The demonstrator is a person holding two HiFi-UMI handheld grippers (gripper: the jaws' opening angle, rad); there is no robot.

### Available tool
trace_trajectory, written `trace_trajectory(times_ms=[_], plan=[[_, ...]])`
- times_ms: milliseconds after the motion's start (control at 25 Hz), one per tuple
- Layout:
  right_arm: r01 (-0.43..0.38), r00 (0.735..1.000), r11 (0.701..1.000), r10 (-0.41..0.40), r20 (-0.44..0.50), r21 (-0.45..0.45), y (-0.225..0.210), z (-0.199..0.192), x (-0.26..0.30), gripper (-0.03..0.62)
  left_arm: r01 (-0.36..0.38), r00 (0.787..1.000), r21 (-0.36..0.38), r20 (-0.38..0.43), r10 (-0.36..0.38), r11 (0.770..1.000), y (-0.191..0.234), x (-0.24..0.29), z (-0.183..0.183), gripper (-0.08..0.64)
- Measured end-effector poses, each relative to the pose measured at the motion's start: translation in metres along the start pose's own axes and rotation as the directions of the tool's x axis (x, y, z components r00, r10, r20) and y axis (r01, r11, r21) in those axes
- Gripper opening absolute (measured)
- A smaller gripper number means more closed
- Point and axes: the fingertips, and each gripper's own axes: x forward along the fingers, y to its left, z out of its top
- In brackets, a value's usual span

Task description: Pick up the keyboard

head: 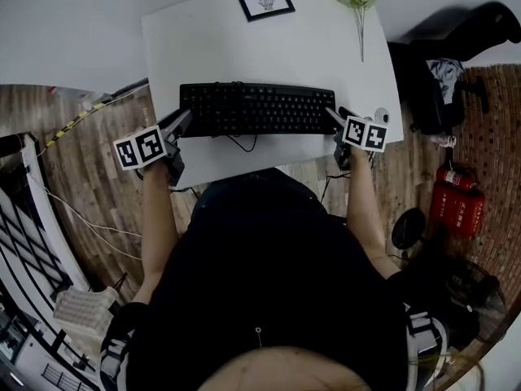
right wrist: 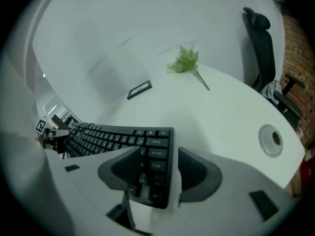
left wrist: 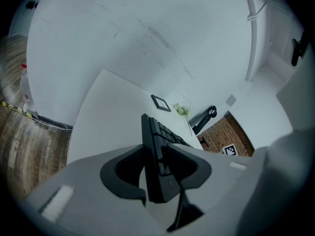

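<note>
The keyboard [head: 256,108] lies across the near half of the table [head: 244,47], and both its ends vanish under the grippers. Its cable [head: 241,143] drops over the table's near edge and out of sight. It's a flat black plastic slab, rows of keys facing up, long axis parallel to that near edge. The left gripper [head: 183,121] is clamped on the left end, dark pads on both faces. Whether that end is off the table, I can't tell. The right gripper [head: 334,117] straddles the right end, jaws apart, one pad clear of it.
</note>
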Motion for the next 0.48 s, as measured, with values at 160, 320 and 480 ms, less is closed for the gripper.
trace_trajectory(times_ms=[160,320,480], plan=[[-0.034,0.999,0.996,0.036,-0.027,0.085,-0.0022,-0.0055,0.0011,0.224,-0.001,1.0,-0.004,0.0,0.001,1.0,0.0004,-0.0035,-0.0016,0.155],[-0.072,0.995,0.984,0.082,-0.054,0.161,-0.006,-0.0093,0.0038,0.241,-0.002,1.0,-0.01,-0.001,0.002,1.0,0.0022,-0.0031,-0.0017,0.155],[-0.106,0.991,0.974,0.121,-0.064,0.199,-0.0073,-0.011,0.0069,0.242,-0.003,1.0,-0.013,-0.005,0.003,1.0,0.0028,-0.001,-0.0022,0.156]])
